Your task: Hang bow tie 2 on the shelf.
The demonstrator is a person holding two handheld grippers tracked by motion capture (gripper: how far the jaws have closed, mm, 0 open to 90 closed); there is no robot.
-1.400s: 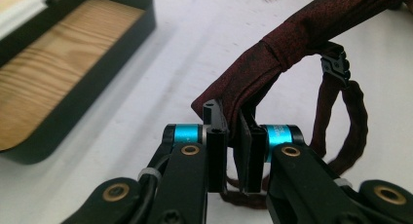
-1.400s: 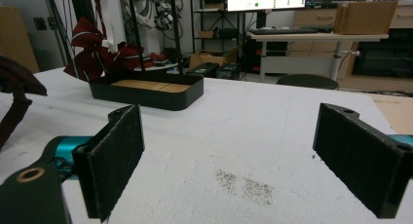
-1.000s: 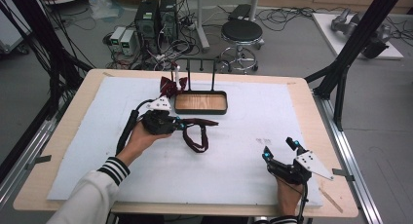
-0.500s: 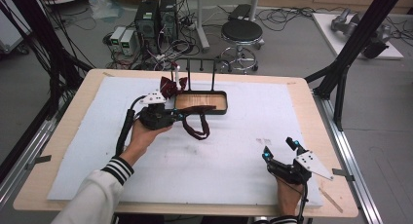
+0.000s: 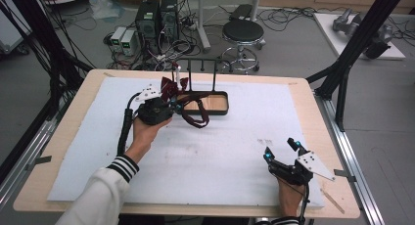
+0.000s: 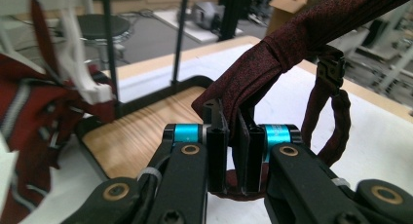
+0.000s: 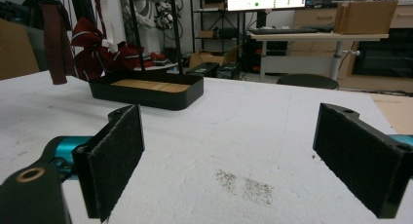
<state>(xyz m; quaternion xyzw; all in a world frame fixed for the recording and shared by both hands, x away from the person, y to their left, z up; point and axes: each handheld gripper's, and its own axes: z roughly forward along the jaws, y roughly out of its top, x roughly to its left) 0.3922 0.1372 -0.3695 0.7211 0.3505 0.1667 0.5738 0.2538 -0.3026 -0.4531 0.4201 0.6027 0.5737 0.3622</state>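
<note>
L gripper, held in the person's left hand, has its jaws clenched on a dark red fabric bow-tie strap. In the left gripper view the black pads pinch the band of the strap just below a wrapped knot; the rest loops out to the right past a small black clasp and hangs down in a curl. From the high view the strap dangles off the gripper tip, above the white foam mat, right at the near-left edge of the black rectangular tray w/ a wooden floor.

The tray carries a thin black wire rack standing upright at its far side. A second bow tie, dark red w/ striped cloth and a white band, hangs at the rack's left end, just beside the L gripper; it shows close at the left edge of the left gripper view.

R gripper sits near the front-right corner of the mat, well apart from tray and strap, held in the right hand. Its jaws are released, spread wide, nothing between them; the right gripper view shows both felt-faced pads apart over bare mat w/ a grey smudge. Tray and rack sit far off, ahead-left.
</note>
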